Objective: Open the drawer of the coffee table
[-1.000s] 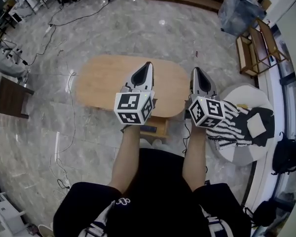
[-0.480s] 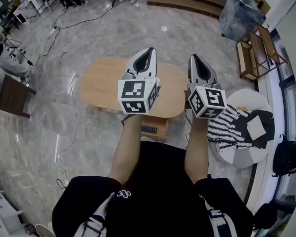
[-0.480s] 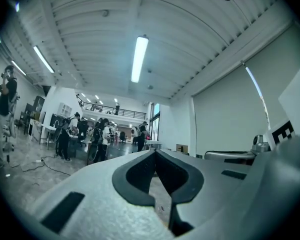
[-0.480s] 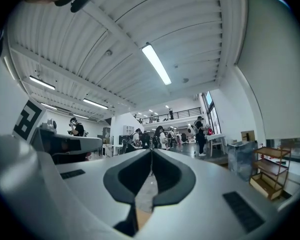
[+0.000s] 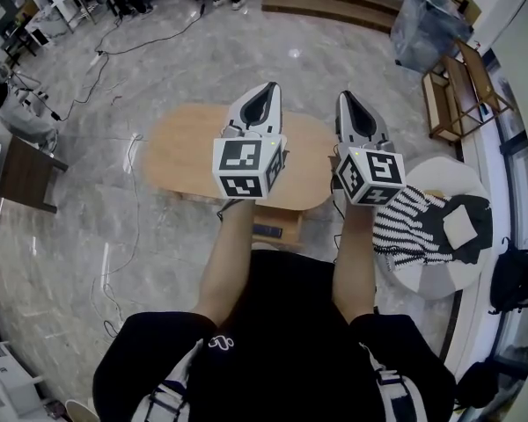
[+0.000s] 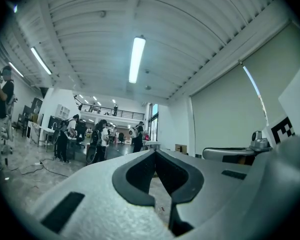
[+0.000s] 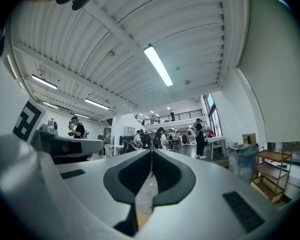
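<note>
Grey marble floor (image 5: 246,51) fills the head view. The oval light-wood coffee table (image 5: 176,148) sits mid-frame, long axis running 9 to 3 o'clock, directly in front of me, so its near side is within reach.

White round side table (image 5: 422,280) stands at 4 o'clock of it, draped with a striped cloth and apart from the job.

At 5 o'clock of the tabletop, under the near edge, a light-wood box-shaped part (image 5: 286,222) sticks out toward me with something dark in it. I read it as the drawer. That fits either a drawer already pulled out or a fixed lower shelf, and I can't settle which from here.

Left white hand-held gripper (image 5: 268,88) hovers above the tabletop's middle, and right white hand-held gripper (image 5: 343,97) above its 3 o'clock end. Both point to 12 o'clock, roughly level, well above the wood. Their own views show only ceiling and hall, so I judge this a parked, clear-of-table pose.

Both jaw pairs are pressed together, with nothing between them and touching nothing.
</note>
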Available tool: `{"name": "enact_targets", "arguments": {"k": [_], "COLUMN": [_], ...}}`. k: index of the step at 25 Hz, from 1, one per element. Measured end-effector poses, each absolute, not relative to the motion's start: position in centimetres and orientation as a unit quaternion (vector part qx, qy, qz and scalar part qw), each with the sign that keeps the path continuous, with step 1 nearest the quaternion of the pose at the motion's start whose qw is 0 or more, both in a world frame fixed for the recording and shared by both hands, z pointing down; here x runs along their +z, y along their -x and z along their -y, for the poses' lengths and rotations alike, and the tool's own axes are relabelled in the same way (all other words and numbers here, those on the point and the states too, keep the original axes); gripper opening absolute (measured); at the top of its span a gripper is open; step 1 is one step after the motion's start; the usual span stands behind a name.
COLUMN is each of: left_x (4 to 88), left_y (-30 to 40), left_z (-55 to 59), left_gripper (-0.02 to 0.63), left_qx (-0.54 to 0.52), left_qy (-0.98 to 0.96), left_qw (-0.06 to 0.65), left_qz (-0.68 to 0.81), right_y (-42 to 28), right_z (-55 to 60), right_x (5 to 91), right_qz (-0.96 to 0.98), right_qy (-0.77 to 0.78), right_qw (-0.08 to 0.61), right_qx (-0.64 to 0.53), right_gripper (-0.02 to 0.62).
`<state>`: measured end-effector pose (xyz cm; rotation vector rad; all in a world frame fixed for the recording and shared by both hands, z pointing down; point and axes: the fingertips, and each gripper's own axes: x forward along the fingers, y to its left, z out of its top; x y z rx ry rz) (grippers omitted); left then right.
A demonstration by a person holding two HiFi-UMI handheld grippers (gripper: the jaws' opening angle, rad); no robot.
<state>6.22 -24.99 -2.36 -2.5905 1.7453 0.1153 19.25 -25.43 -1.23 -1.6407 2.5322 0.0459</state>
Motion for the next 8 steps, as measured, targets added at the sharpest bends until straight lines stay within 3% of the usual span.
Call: {"name": "enact_targets", "arguments": {"k": [8], "left_x": [-1.69], "left_y": [-6.17], "left_z": [25.31], "left_gripper": [0.009], "left_qx": [0.033], "left_qy": [0.824], "left_qw": [0.002], "left_qz": [-0.565], "right_y": [-19.83], "right_z": [25.51], "right_x": [-0.99], "right_qz": [-0.837], "right_qy": [0.544], "right_qw": [0.059], "right_qx": [0.019], "right_gripper": [0.012]}}
